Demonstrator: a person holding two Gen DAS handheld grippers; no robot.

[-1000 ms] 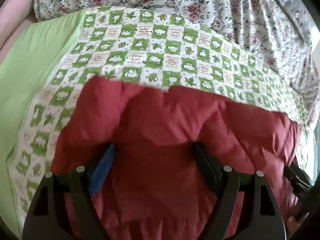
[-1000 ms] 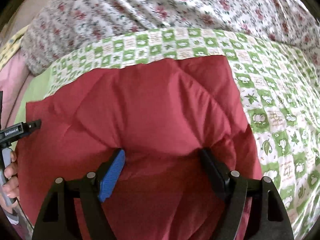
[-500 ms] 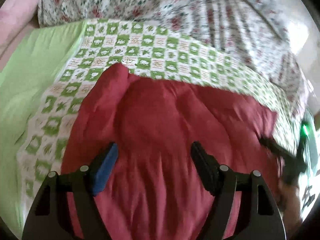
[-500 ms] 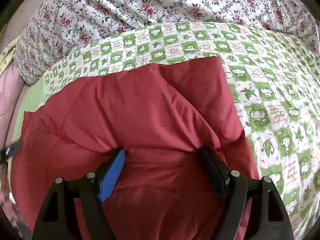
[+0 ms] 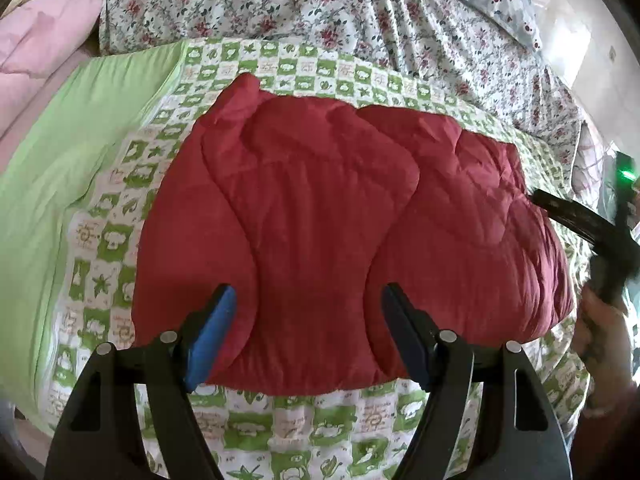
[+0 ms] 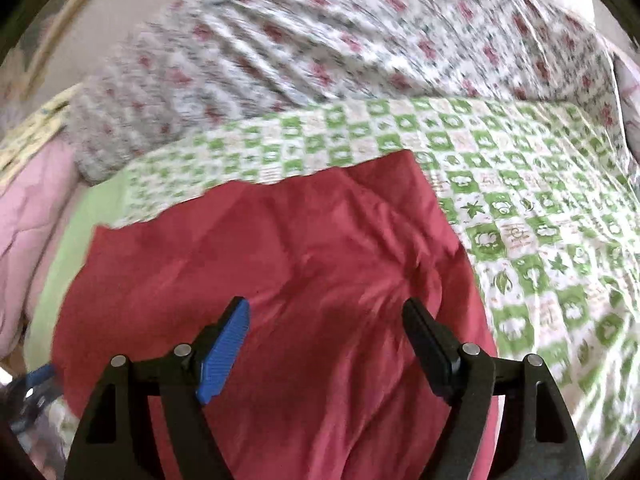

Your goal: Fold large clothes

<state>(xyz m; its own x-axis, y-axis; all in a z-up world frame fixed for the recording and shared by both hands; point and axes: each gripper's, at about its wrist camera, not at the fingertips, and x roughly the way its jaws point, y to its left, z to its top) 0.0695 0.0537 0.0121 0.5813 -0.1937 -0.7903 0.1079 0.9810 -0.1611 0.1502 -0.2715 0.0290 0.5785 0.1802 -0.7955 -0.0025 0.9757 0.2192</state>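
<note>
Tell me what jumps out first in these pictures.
A puffy red quilted garment lies folded in a thick bundle on the green-and-white checked sheet, dominating both views. The left gripper and right gripper stand open above it. A floral quilt is heaped behind.

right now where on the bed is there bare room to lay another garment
Free: the plain green sheet left of the puffy red quilted garment, and the green-and-white checked cover to its right. Crowded: the rumpled floral bedding behind.
</note>
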